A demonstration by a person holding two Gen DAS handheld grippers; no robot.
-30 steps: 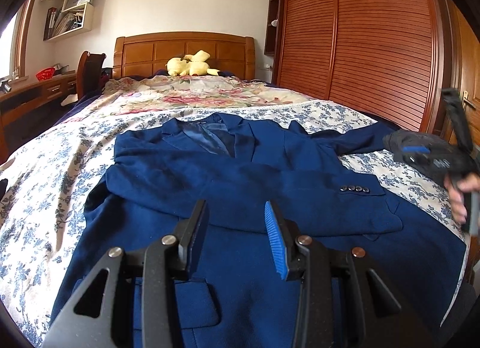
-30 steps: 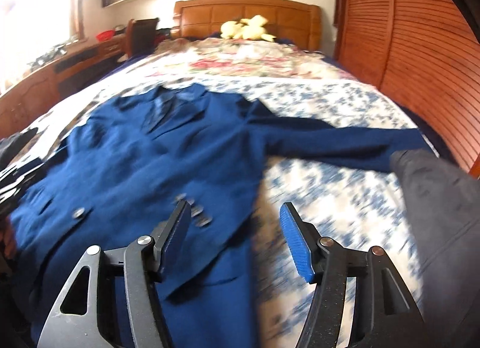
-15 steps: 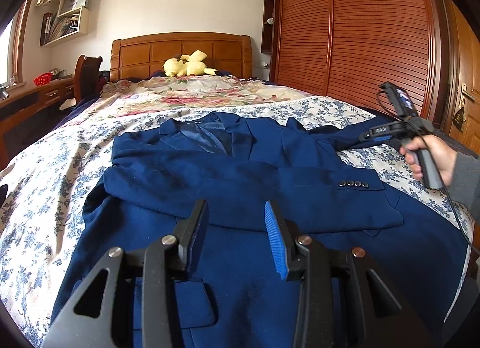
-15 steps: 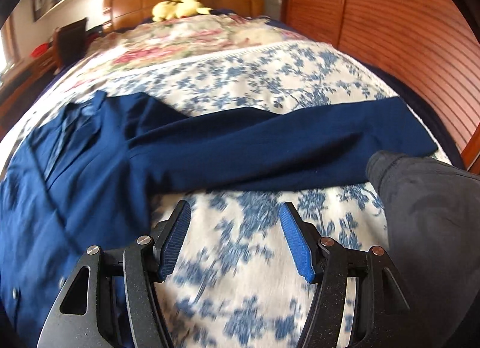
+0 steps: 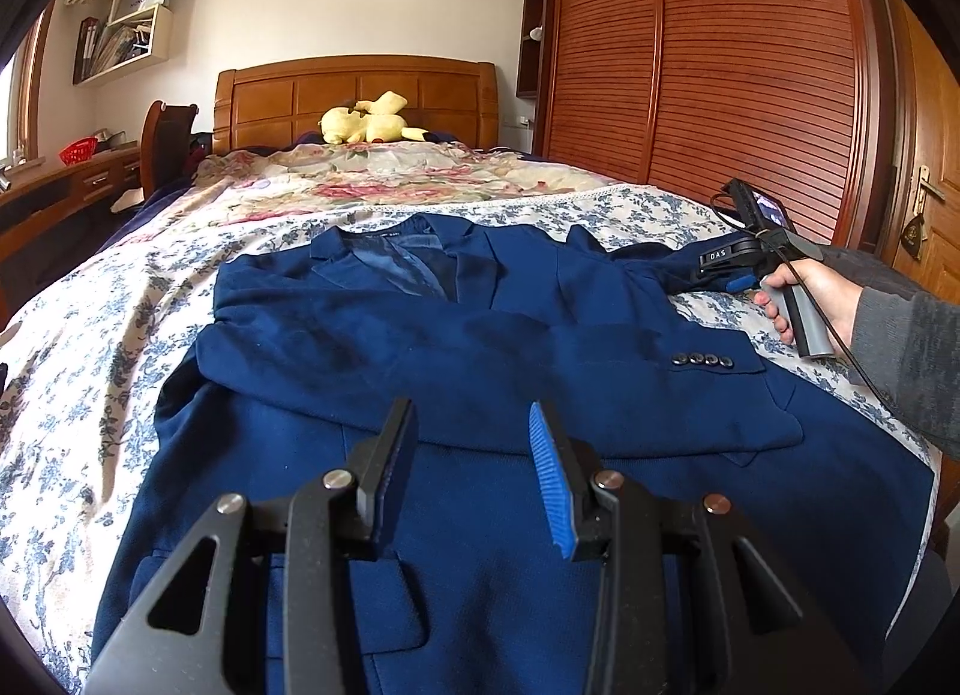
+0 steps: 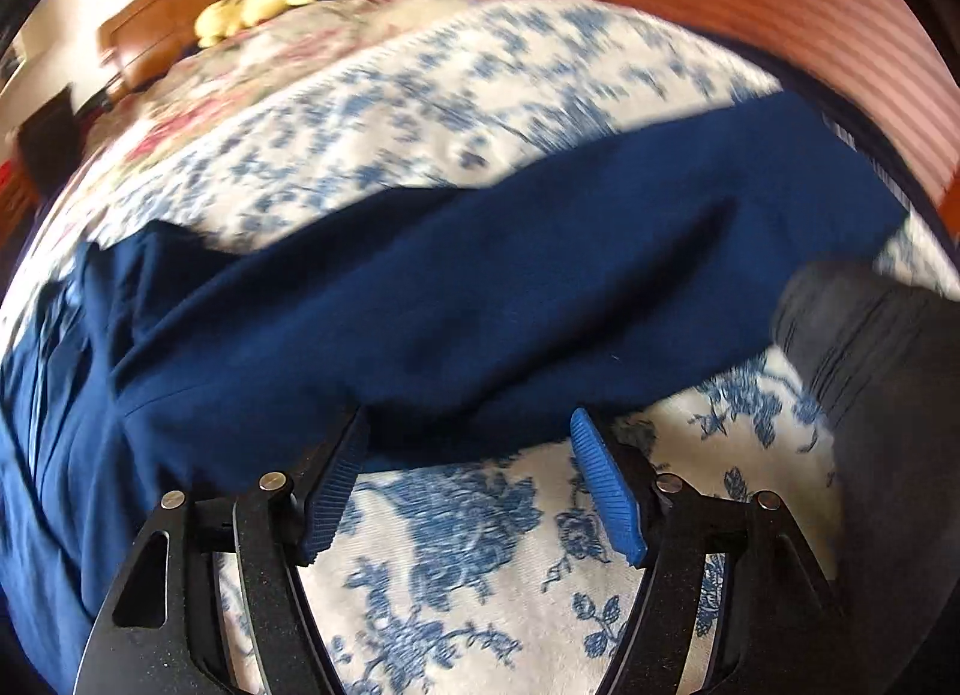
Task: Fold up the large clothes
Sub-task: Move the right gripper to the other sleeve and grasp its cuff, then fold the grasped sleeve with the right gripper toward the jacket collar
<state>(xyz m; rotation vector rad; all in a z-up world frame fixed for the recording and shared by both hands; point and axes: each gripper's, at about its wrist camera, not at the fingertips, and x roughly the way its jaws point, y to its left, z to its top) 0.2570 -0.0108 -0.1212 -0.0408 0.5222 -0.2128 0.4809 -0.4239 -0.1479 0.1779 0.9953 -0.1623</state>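
A navy blazer (image 5: 480, 347) lies face up on the flowered bedspread (image 5: 120, 323). One sleeve is folded across its chest, cuff buttons (image 5: 702, 360) showing. My left gripper (image 5: 471, 425) hovers over the blazer's lower front, open with nothing between its pads. The other sleeve (image 6: 510, 287) stretches out sideways over the bedspread (image 6: 480, 545). My right gripper (image 6: 469, 416) points down at that sleeve's near edge; its jaws are opening and the pads stand apart from the cloth. In the left wrist view a hand (image 5: 804, 293) holds the right gripper (image 5: 729, 275) at the sleeve.
A yellow plush toy (image 5: 366, 119) lies by the wooden headboard (image 5: 354, 95). Slatted wardrobe doors (image 5: 750, 65) line the bed's right side. A desk and chair (image 5: 162, 143) stand on the left. The person's grey sleeve (image 6: 870, 365) hangs near the bed's right edge.
The right gripper swung right from the blazer's body to the outstretched sleeve, dropped lower and rolled, and its jaws widened. The left gripper stayed put.
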